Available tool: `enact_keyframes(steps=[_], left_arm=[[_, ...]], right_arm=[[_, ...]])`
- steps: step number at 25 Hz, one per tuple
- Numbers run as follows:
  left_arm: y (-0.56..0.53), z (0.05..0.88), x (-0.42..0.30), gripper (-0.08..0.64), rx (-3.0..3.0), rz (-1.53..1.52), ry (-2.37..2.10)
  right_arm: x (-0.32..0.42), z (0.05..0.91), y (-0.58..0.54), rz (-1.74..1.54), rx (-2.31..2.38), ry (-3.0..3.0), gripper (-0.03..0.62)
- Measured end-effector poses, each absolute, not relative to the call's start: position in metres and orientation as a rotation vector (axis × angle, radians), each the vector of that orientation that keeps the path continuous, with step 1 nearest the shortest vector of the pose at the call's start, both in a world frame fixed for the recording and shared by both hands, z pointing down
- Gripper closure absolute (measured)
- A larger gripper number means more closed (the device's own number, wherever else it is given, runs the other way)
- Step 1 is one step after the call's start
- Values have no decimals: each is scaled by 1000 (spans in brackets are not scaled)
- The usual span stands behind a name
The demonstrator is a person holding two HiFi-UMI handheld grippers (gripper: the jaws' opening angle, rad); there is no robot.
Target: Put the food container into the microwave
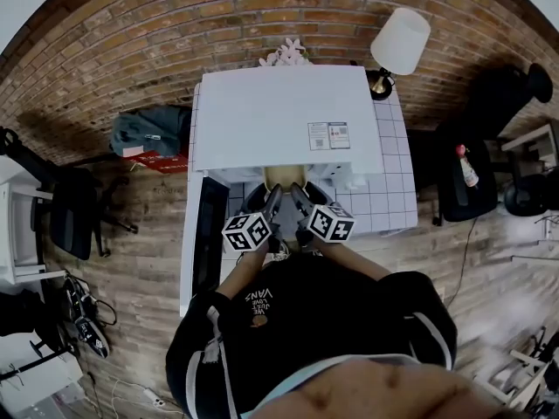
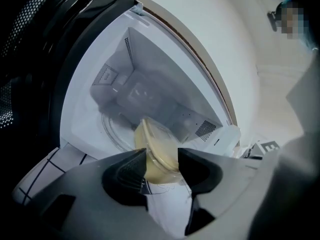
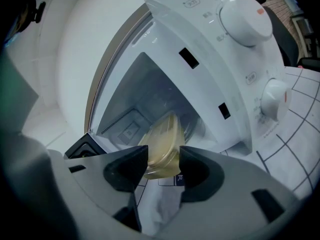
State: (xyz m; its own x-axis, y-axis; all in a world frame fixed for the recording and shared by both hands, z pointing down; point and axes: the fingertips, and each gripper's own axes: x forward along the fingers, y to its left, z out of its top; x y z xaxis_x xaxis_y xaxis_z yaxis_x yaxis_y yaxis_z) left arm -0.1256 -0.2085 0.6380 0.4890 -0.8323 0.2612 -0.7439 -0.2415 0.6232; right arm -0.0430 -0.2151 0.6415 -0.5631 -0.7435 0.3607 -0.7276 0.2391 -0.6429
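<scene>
"What did the two grippers hold?"

"The left gripper (image 2: 161, 161) pinched one side of the food container (image 2: 157, 151) in its jaws, and the right gripper (image 3: 163, 159) pinched the other side."

"Where was the container?"

"It was between them, just at the open front of the microwave (image 1: 279, 116), above the tiled counter (image 1: 389, 190). The dark door (image 1: 210, 234) stood open on the left."

"And further back?"

"A glass turntable (image 2: 112, 129) lay inside, and a lamp (image 1: 400, 42) stood near the brick wall (image 1: 131, 24)."

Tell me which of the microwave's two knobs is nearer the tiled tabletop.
The lower knob; the upper knob sits above it on the control panel.
</scene>
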Motion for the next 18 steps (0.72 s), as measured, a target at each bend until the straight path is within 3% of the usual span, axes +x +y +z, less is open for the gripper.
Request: enact_keyframes(steps=[18], left_arm=[[-229, 642, -135, 334, 1990, -217, -1259]], right_arm=[[-43, 644, -236, -1242, -1521, 2399, 407]])
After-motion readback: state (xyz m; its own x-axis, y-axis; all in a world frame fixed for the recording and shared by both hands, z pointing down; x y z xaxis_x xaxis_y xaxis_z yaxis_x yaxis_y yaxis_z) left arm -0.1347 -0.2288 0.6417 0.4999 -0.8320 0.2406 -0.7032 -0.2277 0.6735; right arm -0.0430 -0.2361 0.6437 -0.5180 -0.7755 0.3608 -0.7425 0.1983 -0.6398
